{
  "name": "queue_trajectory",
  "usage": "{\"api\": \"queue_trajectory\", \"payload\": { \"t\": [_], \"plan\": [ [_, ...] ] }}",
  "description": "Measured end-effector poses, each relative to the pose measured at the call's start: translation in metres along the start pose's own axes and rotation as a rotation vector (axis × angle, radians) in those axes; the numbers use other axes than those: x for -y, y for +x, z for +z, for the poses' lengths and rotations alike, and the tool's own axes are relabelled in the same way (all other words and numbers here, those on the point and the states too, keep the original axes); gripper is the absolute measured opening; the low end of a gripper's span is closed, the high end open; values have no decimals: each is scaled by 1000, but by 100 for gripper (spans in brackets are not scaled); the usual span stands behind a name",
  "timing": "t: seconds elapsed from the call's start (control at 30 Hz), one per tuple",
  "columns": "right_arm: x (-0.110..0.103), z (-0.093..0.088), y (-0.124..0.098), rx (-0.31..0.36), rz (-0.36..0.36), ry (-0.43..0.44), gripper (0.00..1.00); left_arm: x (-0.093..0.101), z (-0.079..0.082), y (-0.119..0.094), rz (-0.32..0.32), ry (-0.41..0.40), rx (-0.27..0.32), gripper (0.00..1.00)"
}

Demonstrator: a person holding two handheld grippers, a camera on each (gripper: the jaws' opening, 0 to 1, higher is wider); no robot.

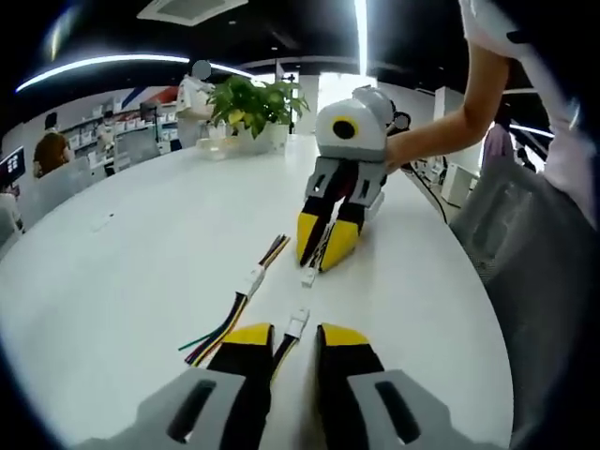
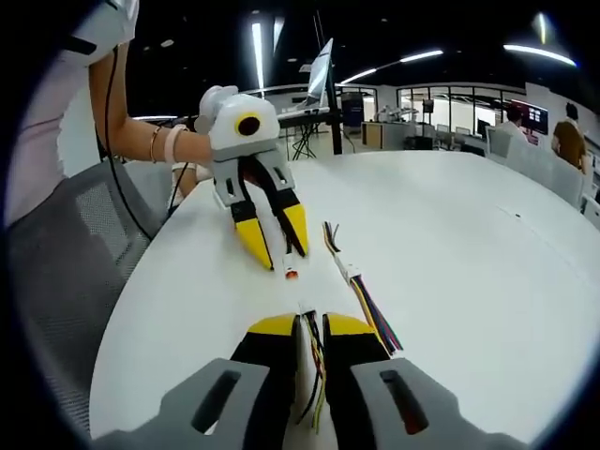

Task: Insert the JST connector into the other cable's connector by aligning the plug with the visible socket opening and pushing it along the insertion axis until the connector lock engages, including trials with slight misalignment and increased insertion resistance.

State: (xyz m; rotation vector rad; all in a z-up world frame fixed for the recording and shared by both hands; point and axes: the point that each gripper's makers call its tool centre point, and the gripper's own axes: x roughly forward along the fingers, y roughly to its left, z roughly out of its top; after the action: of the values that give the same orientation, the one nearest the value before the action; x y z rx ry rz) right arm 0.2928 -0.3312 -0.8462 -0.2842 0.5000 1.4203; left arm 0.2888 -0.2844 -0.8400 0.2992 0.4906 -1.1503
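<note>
Left gripper view: the left gripper (image 1: pixel 293 339) clamps a cable (image 1: pixel 284 349), its white plug (image 1: pixel 297 323) poking ahead. Straight ahead, the right gripper (image 1: pixel 325 249) pinches another cable, white connector (image 1: pixel 308 276) pointing back. A spare cable (image 1: pixel 236 309) lies left on the counter (image 1: pixel 131 281).

Right gripper view: the right gripper (image 2: pixel 310 330) is clenched on its wires (image 2: pixel 316 370); the left gripper (image 2: pixel 281 239) faces it, plug (image 2: pixel 291 271) between them.

Left gripper (image 1: pixel 292 349): grey moulded arms with slotted cut-outs, yellow tips, black inner faces. Right gripper (image 2: pixel 312 349): same build, yellow-tipped, black inside.

Behind the far tongs in each view: rounded pale-grey housing, black linkage arms below it.

Person: white short sleeve (image 2: pixel 105 21); pale wristband (image 2: pixel 172 144) and thin bracelet just behind the housing.
</note>
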Motion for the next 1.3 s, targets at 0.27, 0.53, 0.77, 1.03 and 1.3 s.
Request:
{"api": "queue_trajectory", "payload": {
  "t": [0.27, 0.53, 0.77, 1.03, 1.3],
  "plan": [
    [4, -1, 5, 6, 4, -63, 5, -2, 1, -1, 8, 31, 4, 10],
    [5, 0, 5, 20, 2, -61, 4, -2, 1, 2, 6, 85, 27, 7],
    [3, 1, 6, 20, 2, -60, 5, -2, 2, 5, -6, 100, 43, 0],
    [3, 1, 7, 24, -1, -62, 4, -2, 0, 6, -17, 97, 52, 0],
    [3, 1, 7, 20, -2, -72, 3, -2, 0, 7, -29, 76, 60, 0]
  ]
}}
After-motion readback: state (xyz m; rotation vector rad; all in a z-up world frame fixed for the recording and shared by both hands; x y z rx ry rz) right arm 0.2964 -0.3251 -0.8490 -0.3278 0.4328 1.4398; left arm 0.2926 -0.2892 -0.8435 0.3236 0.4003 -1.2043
